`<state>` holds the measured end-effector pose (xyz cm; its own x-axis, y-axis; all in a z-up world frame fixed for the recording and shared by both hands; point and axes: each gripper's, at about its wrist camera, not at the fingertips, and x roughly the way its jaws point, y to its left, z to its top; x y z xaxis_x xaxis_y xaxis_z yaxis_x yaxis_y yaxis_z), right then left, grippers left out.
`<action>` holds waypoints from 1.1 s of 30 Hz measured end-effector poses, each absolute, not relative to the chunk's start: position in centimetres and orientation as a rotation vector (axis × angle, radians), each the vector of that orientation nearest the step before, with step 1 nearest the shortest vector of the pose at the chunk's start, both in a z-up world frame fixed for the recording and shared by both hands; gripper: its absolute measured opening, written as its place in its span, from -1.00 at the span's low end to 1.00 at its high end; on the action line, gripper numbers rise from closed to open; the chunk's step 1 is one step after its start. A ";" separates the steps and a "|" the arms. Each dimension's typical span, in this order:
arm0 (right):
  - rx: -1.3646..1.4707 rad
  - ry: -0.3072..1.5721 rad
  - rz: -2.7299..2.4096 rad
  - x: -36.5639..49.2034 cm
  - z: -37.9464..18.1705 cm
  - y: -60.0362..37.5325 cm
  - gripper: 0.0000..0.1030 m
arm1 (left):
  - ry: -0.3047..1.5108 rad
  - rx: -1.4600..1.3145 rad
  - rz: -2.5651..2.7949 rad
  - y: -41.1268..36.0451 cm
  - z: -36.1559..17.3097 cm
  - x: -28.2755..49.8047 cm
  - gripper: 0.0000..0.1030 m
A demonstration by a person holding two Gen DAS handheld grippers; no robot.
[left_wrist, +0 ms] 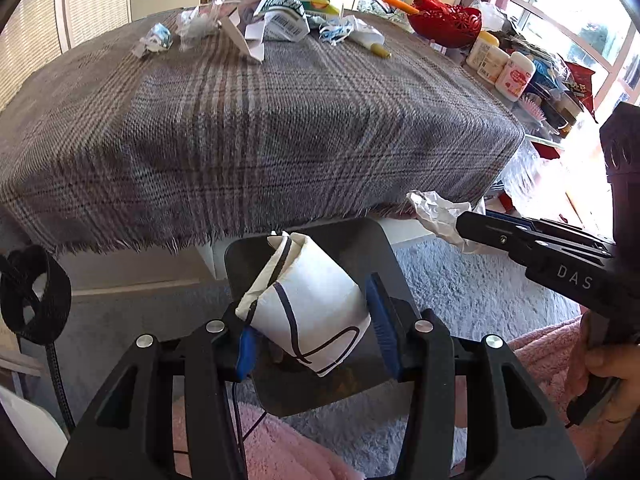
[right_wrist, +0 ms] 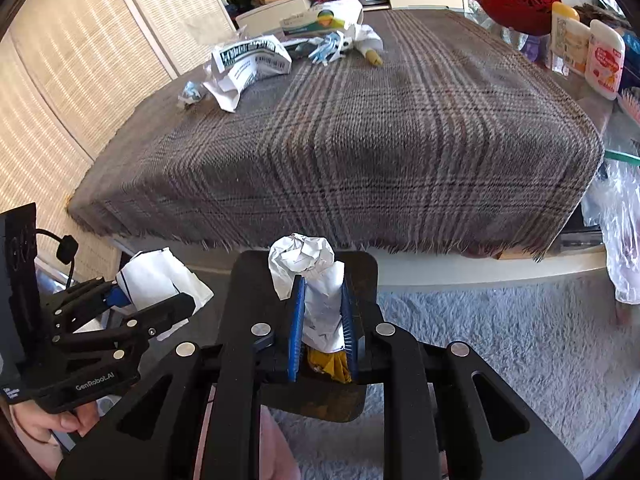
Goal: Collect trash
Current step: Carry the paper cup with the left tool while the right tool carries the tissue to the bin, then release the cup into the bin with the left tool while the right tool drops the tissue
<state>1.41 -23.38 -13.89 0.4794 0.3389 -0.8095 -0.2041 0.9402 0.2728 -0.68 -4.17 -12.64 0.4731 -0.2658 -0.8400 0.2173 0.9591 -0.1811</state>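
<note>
My left jaws [left_wrist: 308, 320] pinch crushed paper cup [left_wrist: 308, 304]; right jaws [right_wrist: 322, 316] pinch crumpled paper wad [right_wrist: 308, 268]. Both held off counter [right_wrist: 360, 152] edge, above dark bin [left_wrist: 360, 248]. Centre over bin before letting go. More trash [left_wrist: 276, 16] at far side.

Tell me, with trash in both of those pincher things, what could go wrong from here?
The crushed paper cup sits tilted between the left gripper fingers, so it could twist free. The crumpled paper in the right gripper bulges loosely above the fingers and may slip. Neither piece hangs over the plaid-covered table; a drop would likely reach the shaggy rug.
</note>
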 end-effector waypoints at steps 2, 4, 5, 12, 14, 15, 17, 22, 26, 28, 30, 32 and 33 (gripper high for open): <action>0.152 1.039 0.335 1.5 -14.8 -23.1 -0.63 | 1.062 -0.069 -0.296 -4.0 -14.0 -0.8 -0.11; 0.163 1.051 0.332 1.7 -15.7 -23.0 -0.63 | 1.083 -0.078 -0.291 -4.0 -15.0 -0.8 -0.11; 0.164 1.054 0.328 1.8 -16.0 -23.1 -0.63 | 1.092 -0.082 -0.287 -3.9 -15.5 -0.8 -0.11; 0.179 1.090 0.333 2.0 -18.0 -22.5 -0.60 | 1.156 -0.075 -0.272 -4.5 -19.0 -1.0 -0.09; 0.180 1.094 0.337 2.1 -18.2 -22.3 -0.59 | 1.169 -0.075 -0.273 -4.6 -19.7 -1.0 -0.09; 0.180 1.099 0.341 2.2 -18.3 -22.2 -0.59 | 1.173 -0.077 -0.274 -4.6 -19.9 -0.9 -0.09; 0.184 1.110 0.347 2.4 -18.6 -21.9 -0.59 | 1.177 -0.080 -0.277 -4.6 -20.1 -0.8 -0.07; 0.205 1.122 0.353 2.9 -19.0 -21.5 -0.58 | 1.177 -0.080 -0.281 -4.5 -20.3 -0.3 -0.01; 0.213 1.120 0.337 3.1 -19.1 -21.5 -0.07 | 1.182 -0.075 -0.278 -4.0 -20.1 -0.3 0.17; 0.209 1.116 0.334 3.1 -19.1 -21.4 0.06 | 1.180 -0.074 -0.278 -3.9 -19.9 -0.4 0.23; 0.204 1.113 0.328 3.1 -19.0 -21.4 0.10 | 1.178 -0.064 -0.272 -4.0 -19.8 -0.4 0.41; 0.202 1.110 0.313 3.1 -19.0 -21.7 0.31 | 1.172 -0.049 -0.261 -4.0 -19.5 -0.5 0.55; 0.201 1.109 0.306 3.1 -19.0 -21.8 0.49 | 1.169 -0.046 -0.257 -3.8 -19.2 -0.6 0.61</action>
<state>3.13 -21.83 -18.96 0.4101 0.3403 -0.8462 -0.1413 0.9403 0.3097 -0.55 -3.78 -19.24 0.3657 -0.2243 -0.9033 0.1762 0.9697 -0.1694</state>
